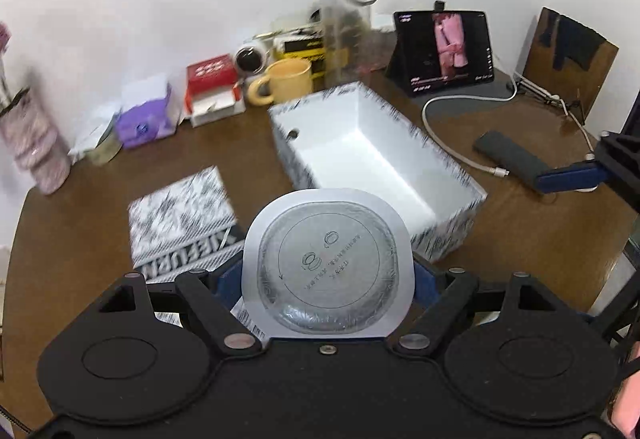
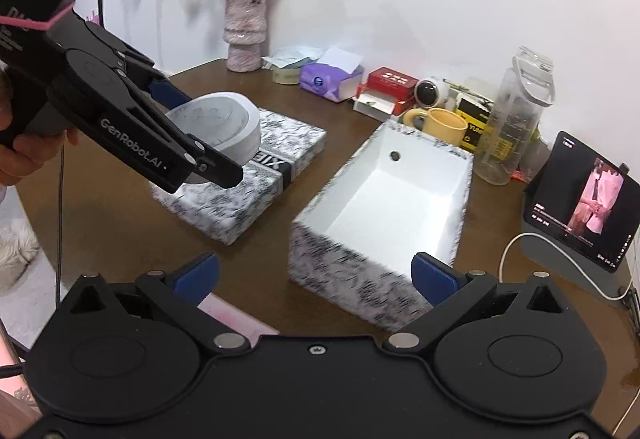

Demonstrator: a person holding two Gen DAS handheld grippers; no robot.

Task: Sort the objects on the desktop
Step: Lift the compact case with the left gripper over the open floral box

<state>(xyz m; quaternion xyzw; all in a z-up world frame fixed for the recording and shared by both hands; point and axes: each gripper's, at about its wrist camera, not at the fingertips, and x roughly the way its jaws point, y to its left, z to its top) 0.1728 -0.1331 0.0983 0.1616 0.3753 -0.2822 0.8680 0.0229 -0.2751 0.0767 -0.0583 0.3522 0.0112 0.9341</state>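
Left gripper (image 2: 224, 143) clamped on sealed round pod (image 1: 328, 263), held above patterned lid (image 2: 240, 175), open white box (image 2: 384, 207) beside it on counter (image 1: 224, 155), right gripper (image 2: 316, 279) apart, empty

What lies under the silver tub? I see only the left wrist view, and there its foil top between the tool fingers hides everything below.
Observer: The flat patterned box lies under the tub. The tub seems to hang clear above it, not resting on it.
Operator: Is the right tool free? I see only one blue finger of it.
Observer: Yes. The right tool is open with nothing between its pads, close before the near end of the open white box.
Operator: And who carries the left tool?
Observer: A hand at the picture's left edge grips the handle of the left tool.
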